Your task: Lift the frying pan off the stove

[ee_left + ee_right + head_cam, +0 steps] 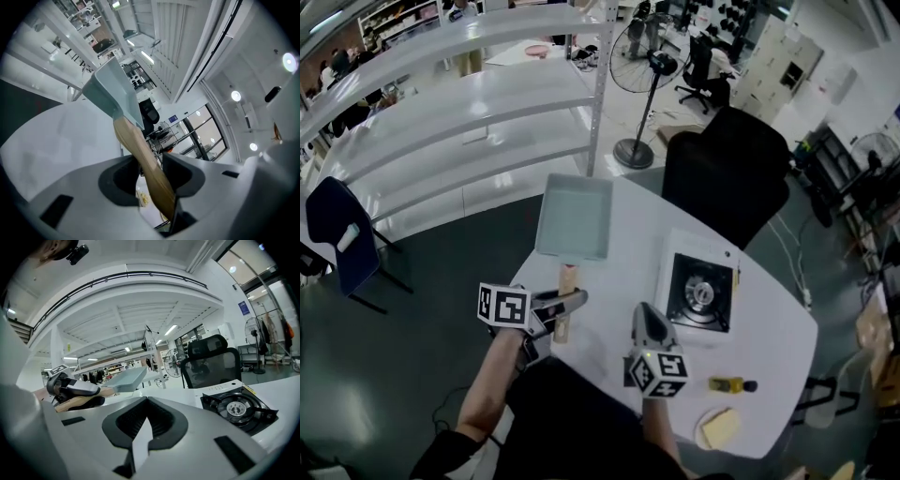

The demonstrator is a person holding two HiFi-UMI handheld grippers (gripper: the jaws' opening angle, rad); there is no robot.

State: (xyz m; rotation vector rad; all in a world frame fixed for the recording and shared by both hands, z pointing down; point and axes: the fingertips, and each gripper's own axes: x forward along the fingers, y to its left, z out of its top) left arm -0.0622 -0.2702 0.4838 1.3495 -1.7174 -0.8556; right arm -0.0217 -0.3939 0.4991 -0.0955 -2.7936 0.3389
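Left claw (575, 301) clamped tight; right claw (645, 314) closed, empty.

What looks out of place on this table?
A small yellow bottle lies on its side on the table. The pan is off the stove, its handle held in the left gripper.

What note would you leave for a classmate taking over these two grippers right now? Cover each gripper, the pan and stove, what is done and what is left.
The left gripper is shut on the light wooden handle of the square pale blue-green frying pan.
The right gripper is shut with nothing in it.
The black single-burner stove in its white casing sits at the table's right, burner bare.
Done: the pan is off the stove, out over the white table to its left.
Left: whether the pan rests on the table is unclear; probably set it down and release.
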